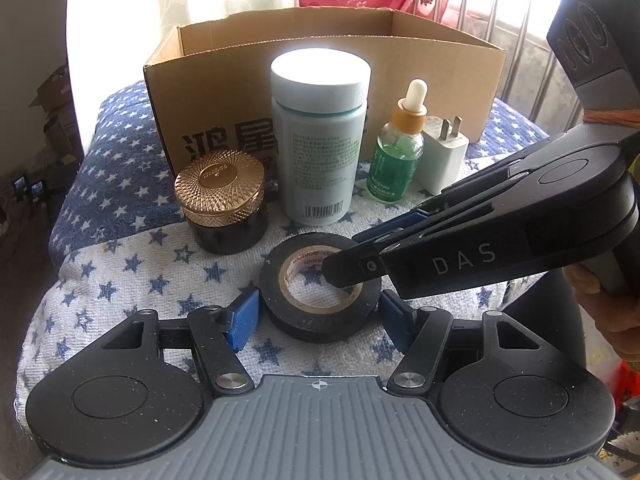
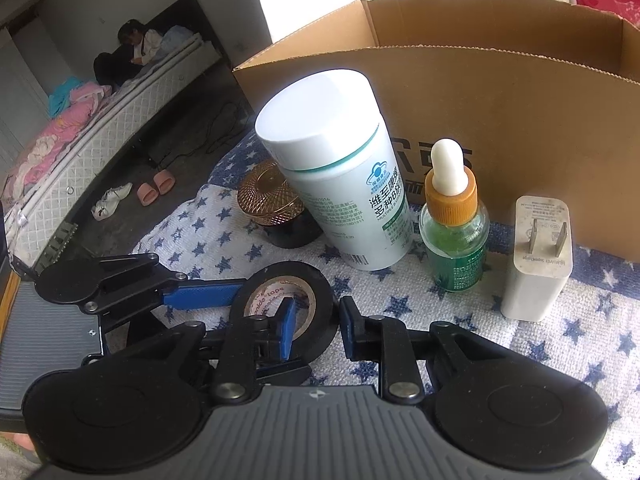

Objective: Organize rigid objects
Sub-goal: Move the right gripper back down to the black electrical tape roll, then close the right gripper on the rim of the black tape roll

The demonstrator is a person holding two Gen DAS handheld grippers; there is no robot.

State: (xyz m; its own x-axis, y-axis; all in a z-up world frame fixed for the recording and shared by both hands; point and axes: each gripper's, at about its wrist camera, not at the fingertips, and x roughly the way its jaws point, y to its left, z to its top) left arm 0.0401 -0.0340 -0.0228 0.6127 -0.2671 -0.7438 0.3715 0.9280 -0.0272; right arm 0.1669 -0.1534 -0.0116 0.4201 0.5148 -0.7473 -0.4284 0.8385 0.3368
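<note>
- The roll of black tape [image 1: 320,286] lies flat on the star-pattern cloth [image 1: 132,248], in front of the other things and close to the person who holds the tools.
- The right claw [image 2: 316,322] has one blue finger inside the hole of the roll and the other outside its wall; the gap is narrow, and I judge it is pinching the wall of the roll.
- The left claw [image 1: 316,320] stands half open, with one pad on each side of the roll, very near it but, as far as I can see, not pressing.
- The step in hand seems to be the picking up of the tape. The next move probably calls for a lift straight up, then a carry over the things behind to the cardboard box [image 1: 420,60].
- Just behind the roll stand a jar with gold lid [image 1: 220,196], a tall white bottle [image 1: 320,136], a green dropper bottle [image 1: 398,156] and a white charger [image 1: 442,160], in a row before the box wall.
- The tall bottle could fall if the claw passes low; the box is open at the top.
</note>
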